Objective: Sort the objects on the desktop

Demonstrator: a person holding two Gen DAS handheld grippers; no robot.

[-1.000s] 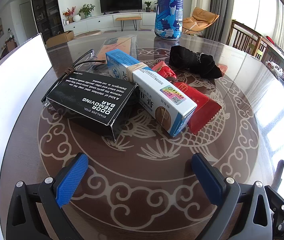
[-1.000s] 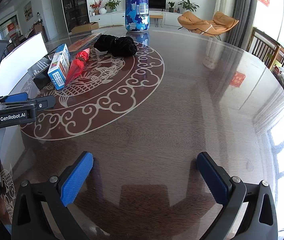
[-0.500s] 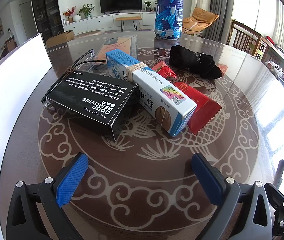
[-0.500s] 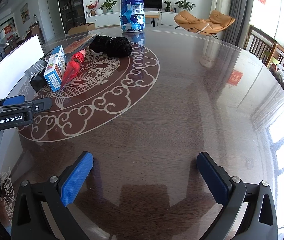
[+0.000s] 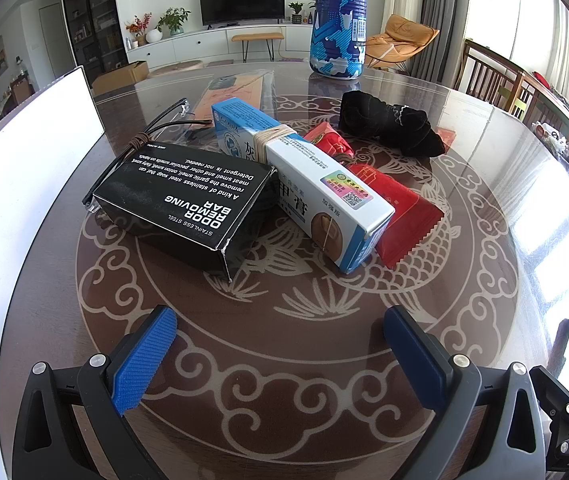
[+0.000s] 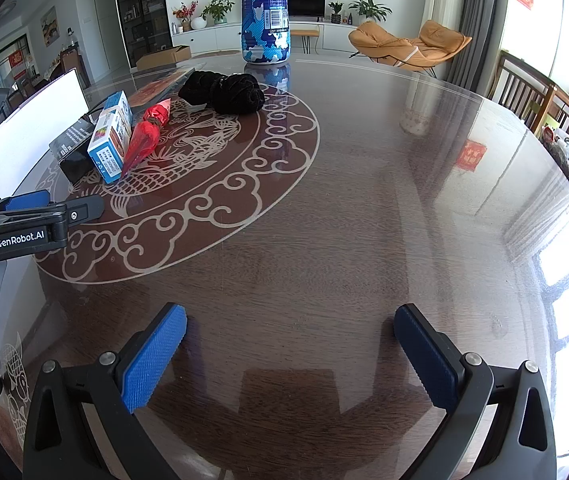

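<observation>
A black "odor removing bar" box (image 5: 188, 200) lies on the round table beside a blue-and-white carton (image 5: 304, 184) bound with a rubber band. A red packet (image 5: 384, 204) lies to the carton's right, and a black cloth bundle (image 5: 388, 124) sits behind it. Eyeglasses (image 5: 168, 120) rest behind the black box. My left gripper (image 5: 280, 324) is open, just short of the boxes, holding nothing. My right gripper (image 6: 290, 320) is open over bare table; in its view the black box (image 6: 72, 156), carton (image 6: 110, 136), red packet (image 6: 146, 136) and black cloth (image 6: 228, 90) lie far left.
A tall blue patterned bottle (image 5: 338, 20) stands at the table's far side. A white board (image 5: 16, 184) lines the left edge. A flat clear packet (image 5: 232, 88) lies behind the glasses. The left gripper's body (image 6: 24, 228) shows in the right wrist view. Chairs stand at the right.
The right gripper's view has shifted slightly, so the objects sit a little further left and nearer. The left gripper has held still. Both stay open.
</observation>
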